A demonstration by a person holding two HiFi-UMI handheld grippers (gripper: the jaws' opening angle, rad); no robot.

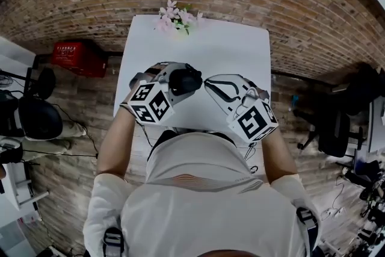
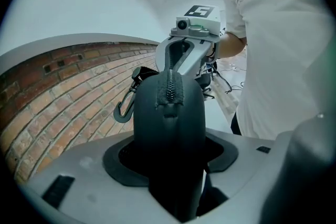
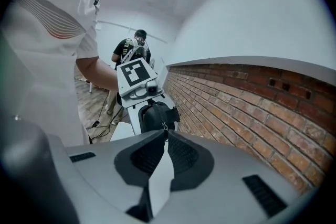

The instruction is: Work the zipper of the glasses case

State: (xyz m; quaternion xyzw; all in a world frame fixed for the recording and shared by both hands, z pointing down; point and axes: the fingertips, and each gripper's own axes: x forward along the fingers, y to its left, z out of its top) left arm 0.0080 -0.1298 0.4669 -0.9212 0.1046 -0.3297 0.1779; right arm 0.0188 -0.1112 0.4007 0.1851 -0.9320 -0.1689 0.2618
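Currently my left gripper (image 1: 180, 82) clamps the black glasses case (image 2: 168, 113) above the table (image 1: 240, 51); my right gripper (image 1: 209, 84) pinches its zipper pull (image 3: 165, 126). Tugging off-line could slip that tiny tab free.

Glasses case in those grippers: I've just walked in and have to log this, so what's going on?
A person holds a gripper in each hand over a white table. The left gripper is clamped on a black zippered fabric glasses case. The right gripper has its jaws pinched on the small metal zipper pull; the visible zipper stretch looks closed.
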